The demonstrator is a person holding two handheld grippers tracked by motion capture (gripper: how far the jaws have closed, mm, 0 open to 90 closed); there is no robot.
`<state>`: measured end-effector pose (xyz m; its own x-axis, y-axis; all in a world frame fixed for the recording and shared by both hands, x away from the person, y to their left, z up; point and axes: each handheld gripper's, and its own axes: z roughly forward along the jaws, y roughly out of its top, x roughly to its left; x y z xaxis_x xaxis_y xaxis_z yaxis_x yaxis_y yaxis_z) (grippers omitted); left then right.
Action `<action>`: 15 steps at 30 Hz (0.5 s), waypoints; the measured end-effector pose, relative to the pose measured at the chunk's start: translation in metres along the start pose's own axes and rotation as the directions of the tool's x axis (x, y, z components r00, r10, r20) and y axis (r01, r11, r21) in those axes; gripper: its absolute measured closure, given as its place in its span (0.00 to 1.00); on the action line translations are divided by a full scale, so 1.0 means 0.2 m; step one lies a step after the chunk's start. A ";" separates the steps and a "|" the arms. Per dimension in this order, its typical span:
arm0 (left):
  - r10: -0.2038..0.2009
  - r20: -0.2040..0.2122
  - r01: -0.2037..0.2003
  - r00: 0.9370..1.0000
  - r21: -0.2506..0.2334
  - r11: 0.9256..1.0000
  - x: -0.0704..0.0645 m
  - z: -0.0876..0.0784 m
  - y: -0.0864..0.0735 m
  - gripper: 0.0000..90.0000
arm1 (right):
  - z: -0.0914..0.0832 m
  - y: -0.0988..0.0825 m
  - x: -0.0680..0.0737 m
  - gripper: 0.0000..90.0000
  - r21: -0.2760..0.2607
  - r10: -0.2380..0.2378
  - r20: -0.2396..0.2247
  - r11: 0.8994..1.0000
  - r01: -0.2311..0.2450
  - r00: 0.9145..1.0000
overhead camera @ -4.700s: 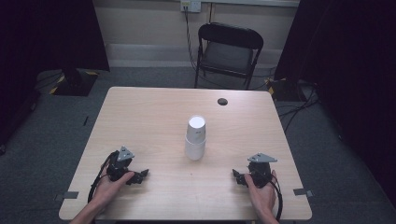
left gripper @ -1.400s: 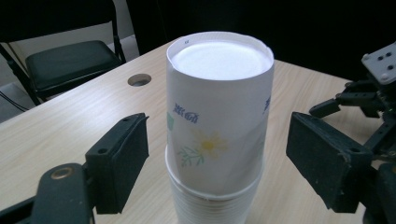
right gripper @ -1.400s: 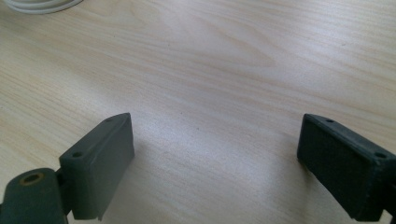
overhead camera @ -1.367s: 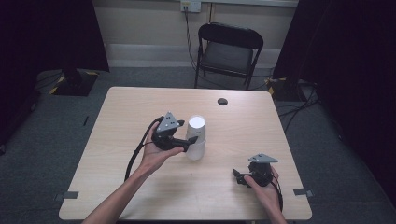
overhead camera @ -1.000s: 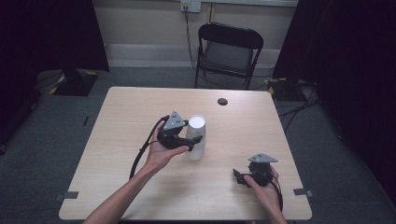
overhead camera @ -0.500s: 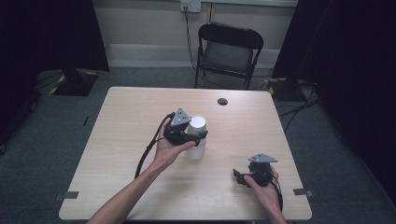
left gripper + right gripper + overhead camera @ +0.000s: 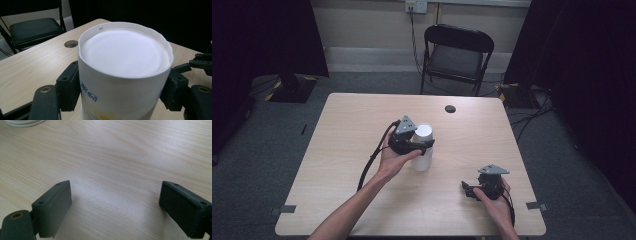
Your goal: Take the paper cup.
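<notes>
Jaws of the left gripper [image 7: 120, 100] have just been closing, pads apparently touching the upturned paper cup [image 7: 125, 75]; light, crushable, so grip gently near its stiffer top.

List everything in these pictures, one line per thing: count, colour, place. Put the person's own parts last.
cup: one stack, white with blue print and a yellow flower, upside down at the table's middle
table: one, light wood, centre of the room
hole: one, dark, round, in the table's far side
chair: one, black, folding, behind the table
outlet: one, pale, on the far wall, cables hanging from it
curtains: dark, at both sides of the room
left gripper: one, black, jaws have just been closing on the cup, pads against its sides
right gripper: one, black, open, nothing between its jaws, low over the table near its right front corner
forearms: two, bare, coming in from the bottom edge
</notes>
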<state>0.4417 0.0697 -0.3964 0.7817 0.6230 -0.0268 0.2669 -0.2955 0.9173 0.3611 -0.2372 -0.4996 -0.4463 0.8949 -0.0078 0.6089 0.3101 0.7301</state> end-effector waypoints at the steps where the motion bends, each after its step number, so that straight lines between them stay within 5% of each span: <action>1: -0.005 0.003 0.005 1.000 0.000 1.000 0.00 0.00 0.00 0.33 | 0.00 0.00 0.00 0.11 0.000 0.000 0.000 1.000 0.000 1.000; 15: 0.013 0.002 -0.013 1.000 -0.034 0.999 -0.01 -0.06 0.08 0.35 | 0.00 0.00 0.00 0.11 0.000 0.000 0.001 1.000 0.000 1.000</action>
<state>0.4380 0.0721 -0.3761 0.7862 0.6177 -0.0159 0.2377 -0.2786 0.9305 0.3611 -0.2372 -0.4996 -0.4457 0.8951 -0.0080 0.6093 0.3099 0.7298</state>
